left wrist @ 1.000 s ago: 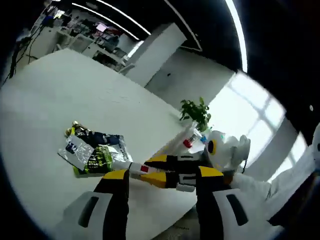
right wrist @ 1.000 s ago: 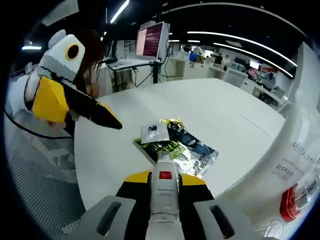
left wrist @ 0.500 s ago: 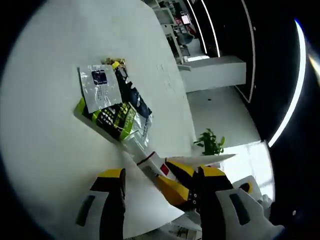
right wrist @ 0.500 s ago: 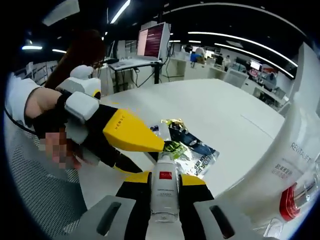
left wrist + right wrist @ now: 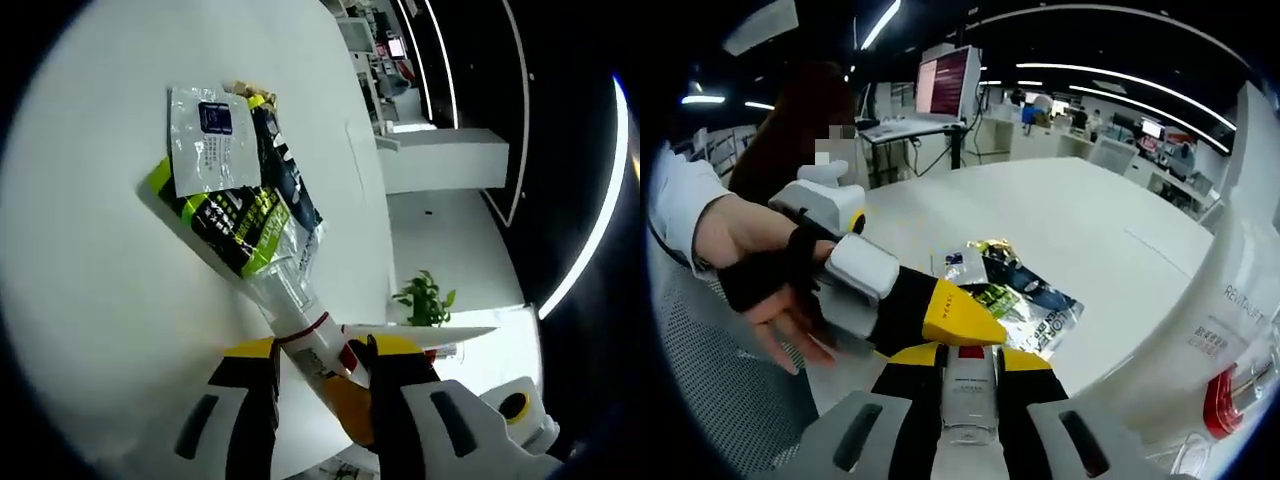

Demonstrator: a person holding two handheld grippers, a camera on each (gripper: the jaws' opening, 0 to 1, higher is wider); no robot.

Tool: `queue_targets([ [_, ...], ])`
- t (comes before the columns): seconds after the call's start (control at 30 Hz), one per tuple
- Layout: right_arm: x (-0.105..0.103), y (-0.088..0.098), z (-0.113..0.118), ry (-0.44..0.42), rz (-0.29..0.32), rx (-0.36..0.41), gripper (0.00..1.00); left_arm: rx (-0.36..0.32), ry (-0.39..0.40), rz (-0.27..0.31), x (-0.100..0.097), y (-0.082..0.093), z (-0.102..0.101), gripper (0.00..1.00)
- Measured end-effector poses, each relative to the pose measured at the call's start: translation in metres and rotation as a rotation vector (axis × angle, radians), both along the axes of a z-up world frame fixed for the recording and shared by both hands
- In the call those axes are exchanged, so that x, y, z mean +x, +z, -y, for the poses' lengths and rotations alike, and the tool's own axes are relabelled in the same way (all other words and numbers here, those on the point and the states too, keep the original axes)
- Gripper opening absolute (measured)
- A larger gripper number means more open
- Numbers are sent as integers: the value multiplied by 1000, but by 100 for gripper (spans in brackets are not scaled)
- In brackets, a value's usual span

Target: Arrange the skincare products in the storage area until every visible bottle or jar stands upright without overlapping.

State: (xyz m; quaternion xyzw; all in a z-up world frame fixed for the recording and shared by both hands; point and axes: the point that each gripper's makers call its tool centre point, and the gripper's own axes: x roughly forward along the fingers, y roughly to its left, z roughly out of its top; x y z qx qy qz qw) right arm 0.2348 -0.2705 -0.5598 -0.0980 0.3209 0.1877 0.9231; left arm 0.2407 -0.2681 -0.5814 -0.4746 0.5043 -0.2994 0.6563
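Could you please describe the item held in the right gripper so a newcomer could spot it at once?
On the white table, near its edge, the right gripper is shut on a white tube. Its small red label distinguishes it from the shiny sachets lying flat beyond.

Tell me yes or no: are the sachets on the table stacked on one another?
Yes, in the left gripper view a white sachet lies on top of the green and dark sachets on the white table.

Right gripper (image 5: 968, 372) clamped on a white tube (image 5: 969, 392) with a red label, tip pointing to 12 o'clock. Left gripper (image 5: 940, 318) enters from 9 o'clock, held by a hand (image 5: 760, 280), its yellow jaw tip over the tube's far end. Foil sachets (image 5: 1015, 295) lie on the white counter (image 5: 1060, 225) just beyond. Large white bottle (image 5: 1210, 330) at 3 o'clock.
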Motion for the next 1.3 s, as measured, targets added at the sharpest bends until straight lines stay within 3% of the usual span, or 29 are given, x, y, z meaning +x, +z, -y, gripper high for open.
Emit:
queue_targets([
  [0.17,-2,2,1,-6,1,5,11,6,18,-11,2,-3,-4,20],
  [0.3,-2,8,5,-29,16,19,11,-48,68,-60,5,2,-3,18],
  [0.37,-3,8,5,-33,15,22,11,-50,45,-41,5,3,-2,17],
  [0.53,-6,11,14,-57,40,17,11,-85,7,61,10,25,2,14],
  [0.73,-6,13,16,-72,52,29,11,-91,-33,89,10,29,5,13],
  [0.9,-6,12,16,-57,70,4,11,-65,-95,164,12,32,5,13],
  [0.93,-7,12,16,-59,70,6,11,-56,-116,211,10,36,6,13],
  [1.2,-7,14,16,-51,86,25,13,-7,-210,380,14,45,9,12],
  [1.3,-8,12,15,-36,83,15,13,31,-265,469,14,47,11,12],
])
